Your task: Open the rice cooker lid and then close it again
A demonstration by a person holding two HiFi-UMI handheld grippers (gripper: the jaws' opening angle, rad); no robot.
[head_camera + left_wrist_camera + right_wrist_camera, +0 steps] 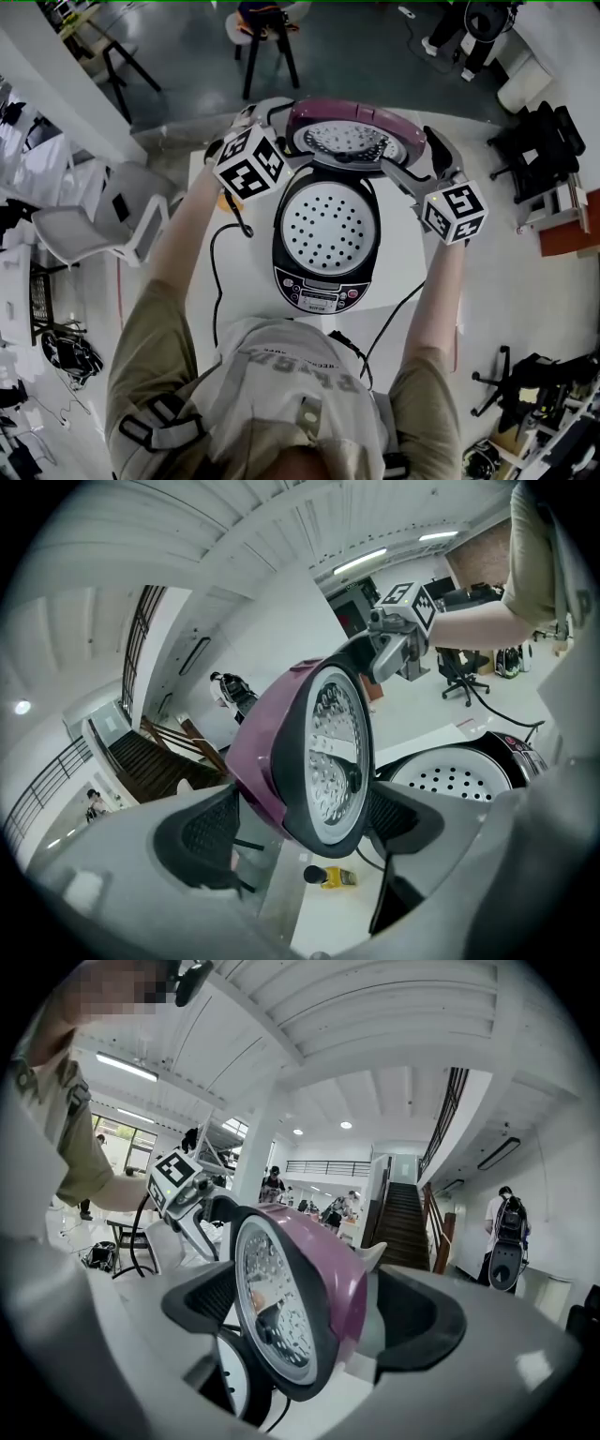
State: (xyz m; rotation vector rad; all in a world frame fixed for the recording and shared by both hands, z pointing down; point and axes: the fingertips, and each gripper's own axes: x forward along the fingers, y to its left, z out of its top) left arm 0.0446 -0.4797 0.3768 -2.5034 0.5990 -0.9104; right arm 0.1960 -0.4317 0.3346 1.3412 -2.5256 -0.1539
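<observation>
Our rice cooker lid stands upright at the worktop's far side. Left gripper and right gripper flank it, jaws spread around its opposite edges, apparently not pressing. Closing would swing it down towards us.

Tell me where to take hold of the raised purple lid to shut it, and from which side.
Grip the lid by its side rim, coming in sideways. It stands upright with both faces exposed, so one jaw fits behind the purple shell and one before the inner plate.
</observation>
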